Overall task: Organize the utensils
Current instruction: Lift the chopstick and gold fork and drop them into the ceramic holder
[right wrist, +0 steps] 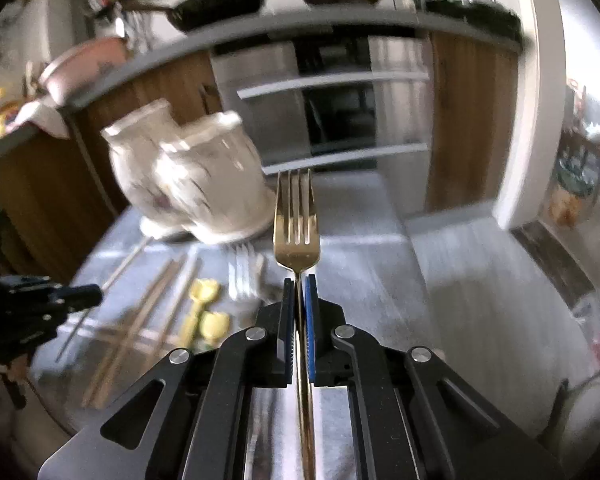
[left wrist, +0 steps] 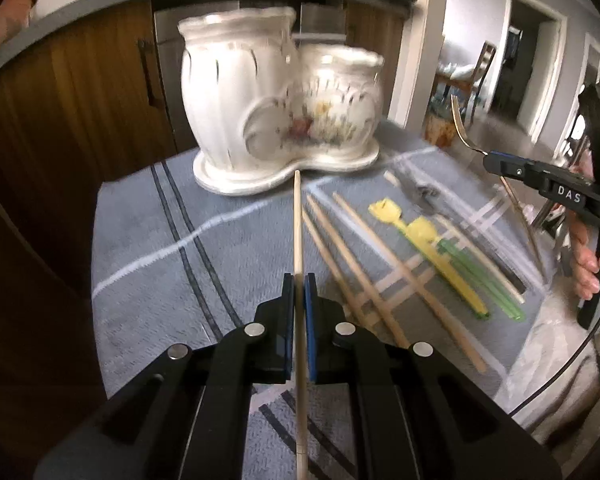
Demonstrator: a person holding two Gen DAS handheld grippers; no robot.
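Note:
My left gripper (left wrist: pixel 299 280) is shut on a wooden chopstick (left wrist: pixel 298 224) whose tip points at the white ceramic double-pot holder (left wrist: pixel 276 96) ahead. My right gripper (right wrist: pixel 299 280) is shut on a gold fork (right wrist: pixel 297 216), tines forward, held above the table to the right of the holder (right wrist: pixel 192 184). The right gripper with its fork also shows at the right edge of the left wrist view (left wrist: pixel 496 160). More chopsticks (left wrist: pixel 364 272), yellow plastic utensils (left wrist: pixel 416 236) and green ones (left wrist: pixel 484 280) lie on the cloth.
A blue-grey cloth (left wrist: pixel 160 240) covers the round table. Wooden cabinets (left wrist: pixel 80 92) and a counter with pans (right wrist: pixel 220 0) stand behind. A silver fork (right wrist: pixel 242 276) lies on the cloth. The left gripper shows at the left of the right wrist view (right wrist: pixel 60 296).

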